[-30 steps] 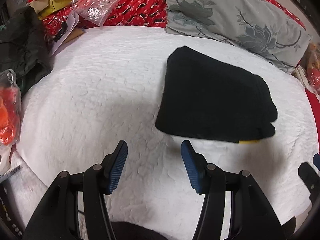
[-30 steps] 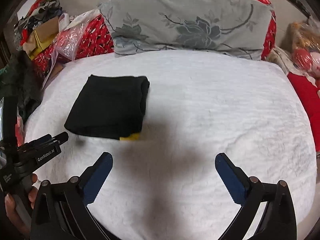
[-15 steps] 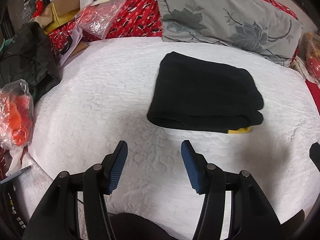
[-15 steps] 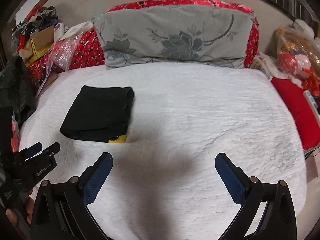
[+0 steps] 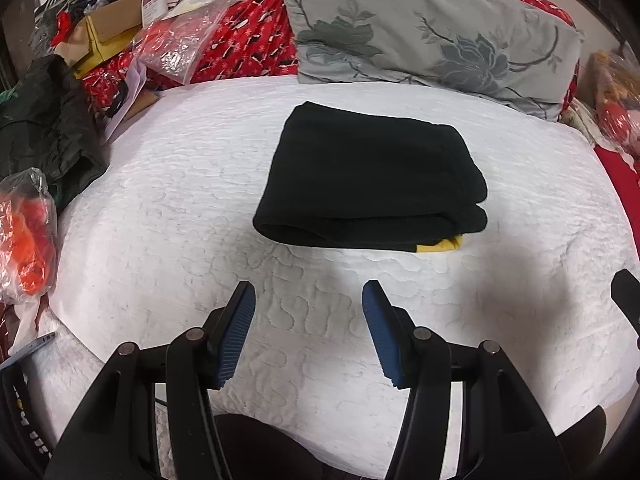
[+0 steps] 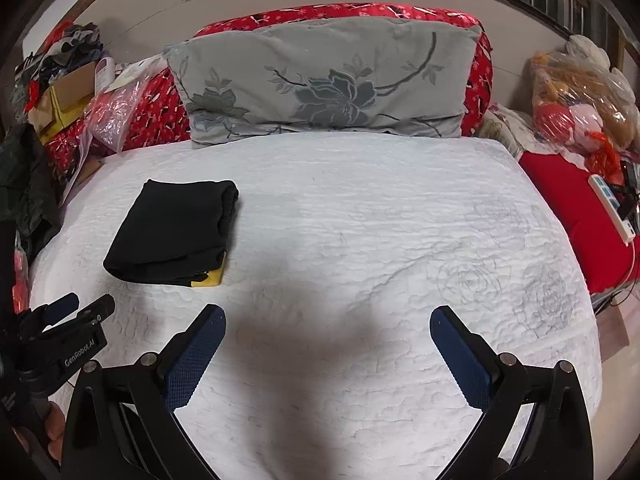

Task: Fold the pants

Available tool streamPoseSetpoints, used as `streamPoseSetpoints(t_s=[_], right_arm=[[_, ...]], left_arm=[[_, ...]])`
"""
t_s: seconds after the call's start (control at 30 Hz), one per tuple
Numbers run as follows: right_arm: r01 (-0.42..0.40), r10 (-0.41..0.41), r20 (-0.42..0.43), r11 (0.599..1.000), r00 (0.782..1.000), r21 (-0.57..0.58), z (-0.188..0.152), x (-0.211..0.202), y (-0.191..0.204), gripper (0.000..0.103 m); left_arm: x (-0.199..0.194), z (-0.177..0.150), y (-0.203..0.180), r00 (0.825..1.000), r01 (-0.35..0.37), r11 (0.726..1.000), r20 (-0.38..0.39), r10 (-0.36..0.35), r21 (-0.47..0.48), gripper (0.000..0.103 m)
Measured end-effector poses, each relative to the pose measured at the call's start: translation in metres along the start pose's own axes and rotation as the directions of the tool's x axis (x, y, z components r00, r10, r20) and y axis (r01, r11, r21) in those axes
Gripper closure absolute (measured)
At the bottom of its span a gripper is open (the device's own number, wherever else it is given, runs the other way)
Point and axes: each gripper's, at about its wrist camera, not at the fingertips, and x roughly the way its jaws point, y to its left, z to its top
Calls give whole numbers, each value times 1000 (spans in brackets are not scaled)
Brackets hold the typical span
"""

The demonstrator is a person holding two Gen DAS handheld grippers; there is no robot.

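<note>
We have drawn both grippers back from the folded black pants point(image 5: 372, 184), which now sit farther off toward the bed's head edge in both wrist views. More of the white bedspread point(image 6: 360, 220) shows beyond the right gripper point(image 6: 326, 354), and the left gripper point(image 5: 308, 330) likewise shows more quilt ahead.

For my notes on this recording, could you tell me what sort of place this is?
Most likely a bedroom: a bed with a white quilted cover, a grey floral pillow at its head, and folded black pants on top.

Folded pants point(image 5: 372, 178) on bed point(image 5: 160, 208); pillow point(image 5: 432, 36) behind
</note>
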Motion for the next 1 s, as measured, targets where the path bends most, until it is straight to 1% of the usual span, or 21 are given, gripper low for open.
streamPoseSetpoints(t_s=[0.17,0.53,0.7,1.0], right_arm=[[4,-4,-1,1000,1000,-1,-3,0,0,0],[11,-11,4,1000,1000,-6,-5,1,2,0],[10,-10,-1,1000,1000,0,-6,3,0,0],[-3,3,-5,1000,1000,8,-7,6,-1,0]], left_arm=[[1,-1,-1,1000,8,1000,-11,-8,-4,48],[2,-1,1,1000,13,1000,-8,-14,-13,48],[0,0,-2,1000,21,1000,-3,-21,-2,48],[1,0,-4,999,49,999,-8,-49,5,48]])
